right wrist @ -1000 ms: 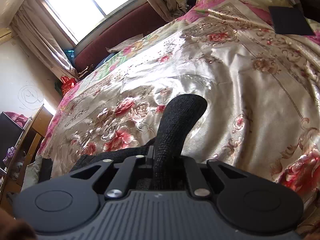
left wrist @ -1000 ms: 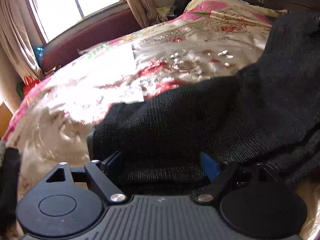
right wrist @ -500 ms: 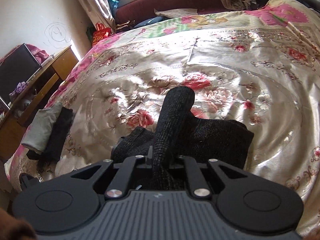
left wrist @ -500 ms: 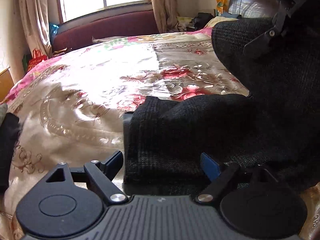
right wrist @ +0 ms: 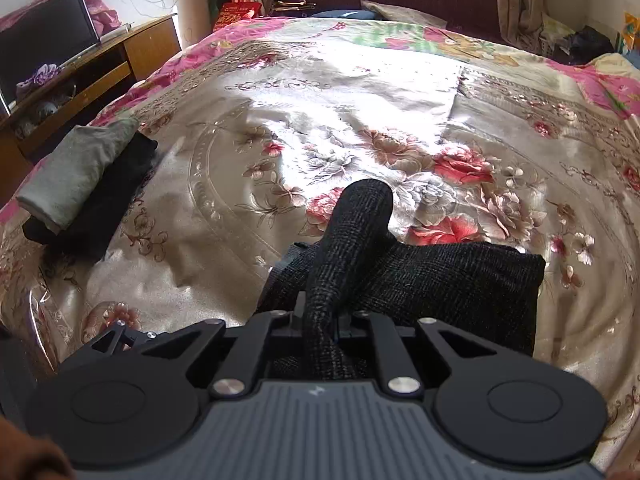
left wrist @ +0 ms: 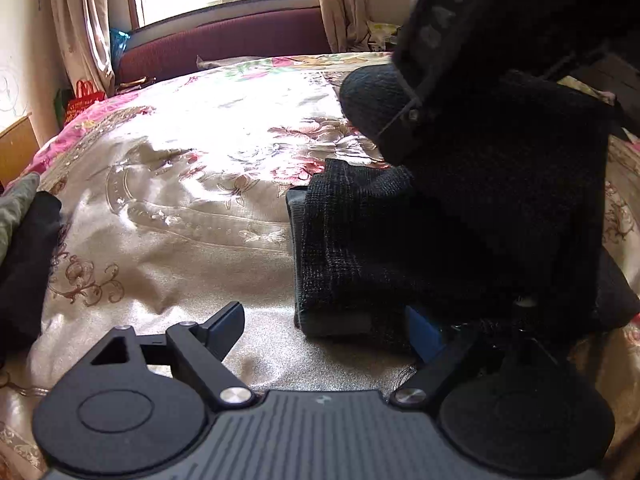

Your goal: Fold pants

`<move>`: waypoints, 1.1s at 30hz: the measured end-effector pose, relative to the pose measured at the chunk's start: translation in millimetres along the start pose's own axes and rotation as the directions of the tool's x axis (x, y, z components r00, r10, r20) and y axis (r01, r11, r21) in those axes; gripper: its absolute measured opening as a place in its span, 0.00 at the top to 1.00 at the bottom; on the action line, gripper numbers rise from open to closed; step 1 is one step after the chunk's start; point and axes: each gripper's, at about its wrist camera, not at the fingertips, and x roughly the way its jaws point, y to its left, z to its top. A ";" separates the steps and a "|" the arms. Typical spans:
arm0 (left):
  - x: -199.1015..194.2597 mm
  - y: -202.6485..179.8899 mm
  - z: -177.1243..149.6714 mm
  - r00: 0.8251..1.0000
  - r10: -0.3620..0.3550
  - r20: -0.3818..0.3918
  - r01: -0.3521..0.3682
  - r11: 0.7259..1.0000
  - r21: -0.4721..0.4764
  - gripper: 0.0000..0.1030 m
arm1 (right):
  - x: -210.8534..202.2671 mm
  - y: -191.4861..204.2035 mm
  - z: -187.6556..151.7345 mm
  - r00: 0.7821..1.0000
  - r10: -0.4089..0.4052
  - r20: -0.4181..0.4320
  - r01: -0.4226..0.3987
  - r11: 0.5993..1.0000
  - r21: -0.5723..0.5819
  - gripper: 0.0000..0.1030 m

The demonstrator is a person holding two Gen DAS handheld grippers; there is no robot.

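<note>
Above the bedspread [right wrist: 248, 168], right hand-held gripper [right wrist: 320, 322] clamped on dark pants [right wrist: 352, 216]; left hand-held gripper [left wrist: 324, 326] wide, empty.

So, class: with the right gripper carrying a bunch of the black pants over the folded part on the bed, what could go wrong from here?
1. The right gripper pinches only a narrow bunch of the black pants; it might slip out.
2. The left gripper stands open beside the folded edge, so the lower layers may shift on the glossy bedspread.
3. The fold could land crooked.
</note>
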 end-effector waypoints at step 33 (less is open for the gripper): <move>-45.2 16.1 -15.0 0.971 0.236 -0.023 -0.236 0.972 0.019 0.02 | 99.1 -3.9 17.0 0.997 0.026 0.078 -0.021 0.998 -0.056 0.71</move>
